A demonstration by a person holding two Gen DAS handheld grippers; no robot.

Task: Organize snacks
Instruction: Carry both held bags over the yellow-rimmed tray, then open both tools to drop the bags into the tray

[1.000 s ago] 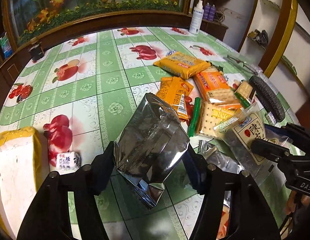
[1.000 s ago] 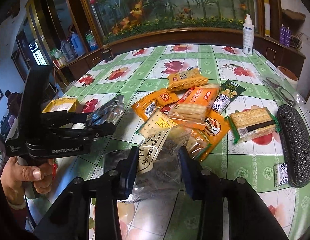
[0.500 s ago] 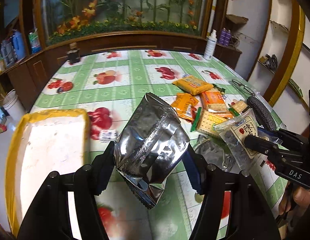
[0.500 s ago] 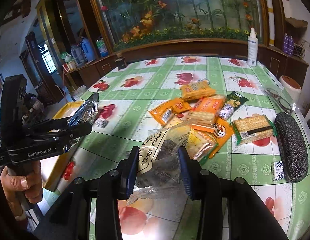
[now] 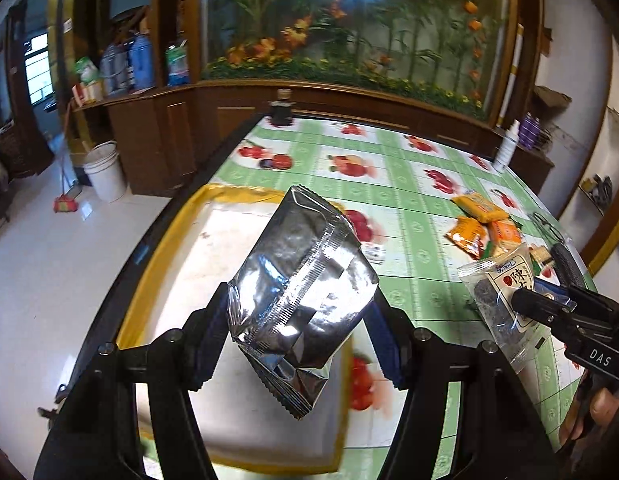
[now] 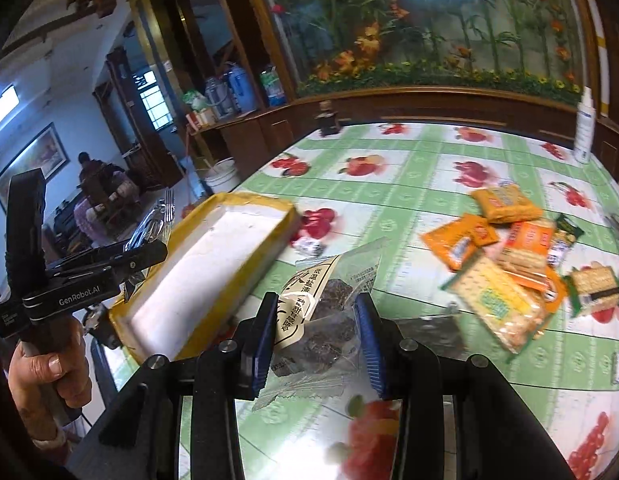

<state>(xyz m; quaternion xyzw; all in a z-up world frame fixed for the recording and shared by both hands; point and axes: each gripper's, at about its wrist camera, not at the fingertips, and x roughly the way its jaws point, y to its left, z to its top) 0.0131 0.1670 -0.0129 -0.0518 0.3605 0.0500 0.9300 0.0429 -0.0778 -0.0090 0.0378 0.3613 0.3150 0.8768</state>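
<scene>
Carrying: foil pack (image 5: 301, 300) is gripped in left tool (image 5: 297, 336) above tray (image 5: 169, 240); clear bag (image 6: 321, 320) is gripped in right tool (image 6: 315, 344) beside it. Packs should be lowered flat, then released.

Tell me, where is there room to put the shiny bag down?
The yellow-rimmed tray under the silver bag looks bare inside. The tablecloth toward the white bottle is open too. It is crowded at the snack pile.
</scene>
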